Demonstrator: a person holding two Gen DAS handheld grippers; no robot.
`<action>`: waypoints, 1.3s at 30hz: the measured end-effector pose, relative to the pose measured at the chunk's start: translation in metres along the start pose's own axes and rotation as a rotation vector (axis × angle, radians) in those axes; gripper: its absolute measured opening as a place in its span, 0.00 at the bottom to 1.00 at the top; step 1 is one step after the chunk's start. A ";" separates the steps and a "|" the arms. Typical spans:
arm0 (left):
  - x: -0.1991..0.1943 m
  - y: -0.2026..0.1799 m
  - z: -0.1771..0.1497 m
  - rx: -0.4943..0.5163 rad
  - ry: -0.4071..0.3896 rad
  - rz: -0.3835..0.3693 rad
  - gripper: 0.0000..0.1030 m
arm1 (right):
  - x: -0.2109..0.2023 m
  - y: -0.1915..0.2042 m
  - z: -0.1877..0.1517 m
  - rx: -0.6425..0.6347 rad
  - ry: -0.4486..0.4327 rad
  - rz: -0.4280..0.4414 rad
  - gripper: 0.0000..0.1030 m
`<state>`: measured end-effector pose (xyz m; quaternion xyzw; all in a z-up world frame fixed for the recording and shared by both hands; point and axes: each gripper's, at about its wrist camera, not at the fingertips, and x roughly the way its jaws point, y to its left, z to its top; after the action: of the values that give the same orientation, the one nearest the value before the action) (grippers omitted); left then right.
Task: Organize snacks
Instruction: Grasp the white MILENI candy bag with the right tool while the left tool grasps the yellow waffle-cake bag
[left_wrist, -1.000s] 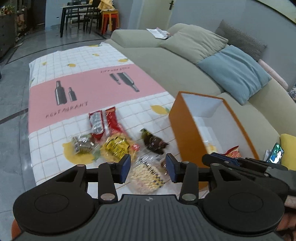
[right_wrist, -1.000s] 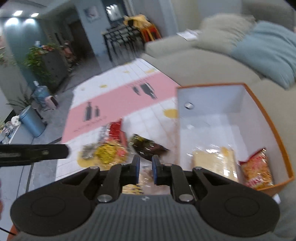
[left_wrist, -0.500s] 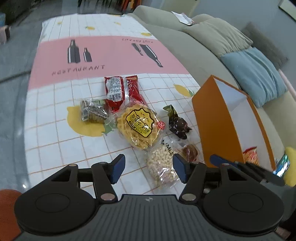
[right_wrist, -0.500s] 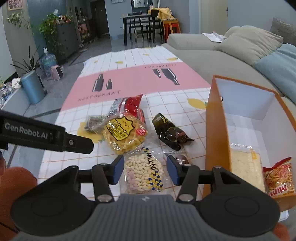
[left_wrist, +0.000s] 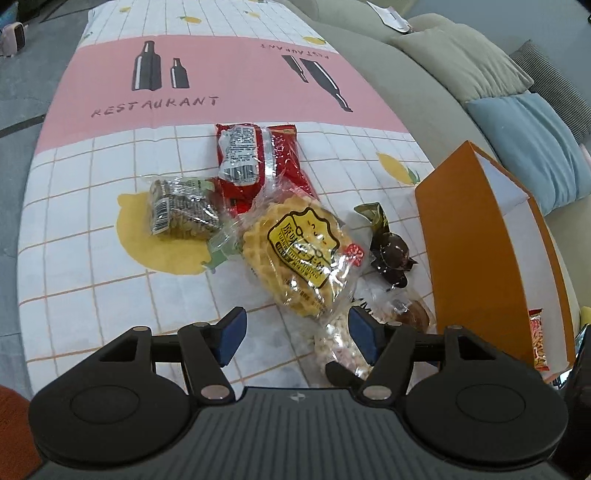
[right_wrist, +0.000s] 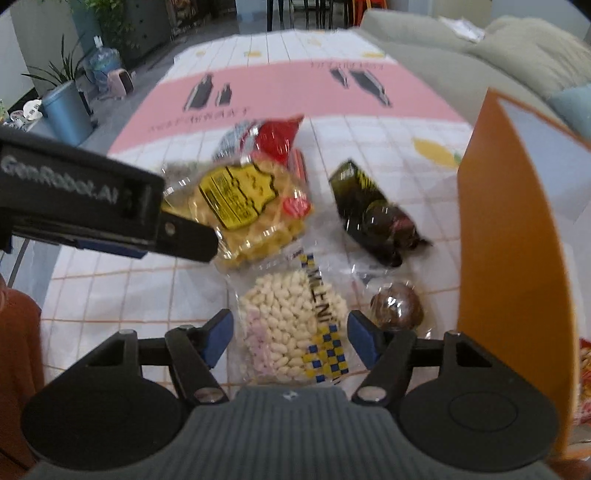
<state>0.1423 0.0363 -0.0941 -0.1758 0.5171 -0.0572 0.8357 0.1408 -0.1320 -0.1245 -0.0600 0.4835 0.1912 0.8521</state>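
Right gripper (right_wrist: 290, 338) spread wide, jaws either side of the clear bag of white puffed snacks (right_wrist: 291, 325); nothing pinched yet. Whether the pads touch the film cannot be told. Judged: this straddle lines up a grab across the bag's width, bound for the orange box (right_wrist: 509, 236) just to its right. Left gripper (left_wrist: 297, 334) also spread and empty, hovering over bare table (left_wrist: 92, 266) near the waffle pack (left_wrist: 303, 251), probably lining up the next pick.

Round brown wrapped sweet (right_wrist: 397, 306) lies between puffed bag and box wall. Dark green wrapper (right_wrist: 373, 214) sits beyond it. Waffle pack overlaps the red packet (left_wrist: 258, 162); small bag of grey-green snacks (left_wrist: 181, 206) lies to their left.

Box stands at the table's right edge against the sofa (left_wrist: 388, 74), open top up, near wall tall.

Hidden or unclear:
- Box interior mostly screened by its near wall; only a sliver of a red-orange packet (left_wrist: 537, 343) shows.
- Left gripper's body covers part of the waffle pack in the right wrist view.
- Right wrist view is motion-blurred; print is barely legible.
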 end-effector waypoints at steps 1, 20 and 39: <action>0.003 0.001 0.002 -0.003 0.002 -0.005 0.73 | 0.001 0.000 -0.001 -0.005 -0.003 -0.007 0.75; 0.057 0.022 0.025 -0.189 0.039 -0.085 0.79 | 0.026 0.004 -0.002 -0.085 0.060 -0.016 0.79; 0.022 0.012 0.015 -0.095 -0.038 -0.063 0.37 | 0.024 0.002 0.003 -0.031 0.115 0.004 0.75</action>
<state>0.1644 0.0447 -0.1114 -0.2325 0.4974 -0.0558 0.8339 0.1532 -0.1234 -0.1432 -0.0829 0.5287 0.1965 0.8216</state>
